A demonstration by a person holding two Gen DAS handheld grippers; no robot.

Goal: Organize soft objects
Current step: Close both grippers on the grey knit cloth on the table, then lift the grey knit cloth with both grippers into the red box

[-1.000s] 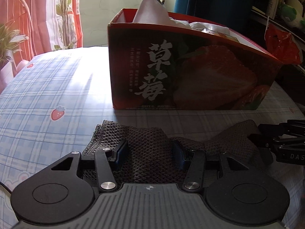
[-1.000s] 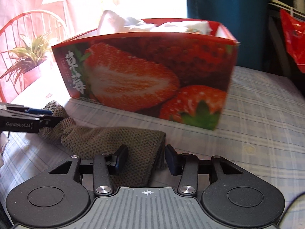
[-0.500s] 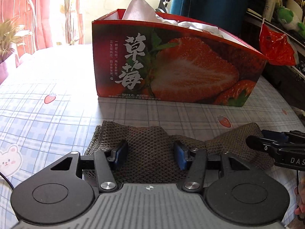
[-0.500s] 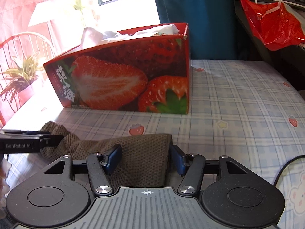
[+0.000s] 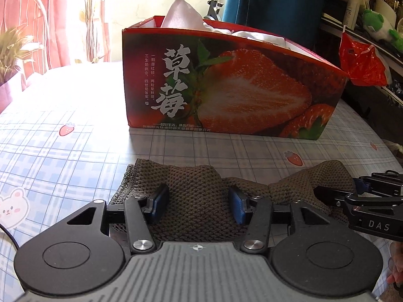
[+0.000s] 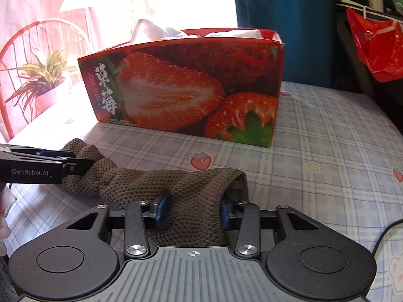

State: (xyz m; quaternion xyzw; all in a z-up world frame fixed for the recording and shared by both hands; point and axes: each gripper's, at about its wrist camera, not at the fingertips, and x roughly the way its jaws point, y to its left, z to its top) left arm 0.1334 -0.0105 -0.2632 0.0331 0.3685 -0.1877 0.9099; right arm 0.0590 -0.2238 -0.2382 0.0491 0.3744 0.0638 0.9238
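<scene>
A dark olive-brown knitted cloth (image 5: 199,196) lies on the checked tablecloth (image 5: 75,156), in front of the strawberry-printed cardboard box (image 5: 226,88) and apart from it. Its surface is a coarse, pebbly waffle knit, thick and limp, with a ribbed hem visible at the left corner in the left wrist view. It is stretched sideways between the two tools, bunched into a hump at each end and pinched narrower in the middle, so it reads like a loose bow shape.

The left gripper (image 5: 199,207) has its blue-padded fingers (image 5: 158,205) set on either side of the left hump, the jaws at a middling width with cloth filling the gap between them; the knit bulges up there, so it looks gripped. The right gripper (image 6: 192,211) does the same at the other end, where the cloth (image 6: 176,191) is folded over on itself and its rolled edge curls round the right finger.

In the right wrist view the left tool comes in from the left edge, its tips against the far bunched end. White crumpled fabric (image 6: 161,31) pokes out of the box top. A red plastic bag (image 5: 360,63) hangs beyond the table's right side
</scene>
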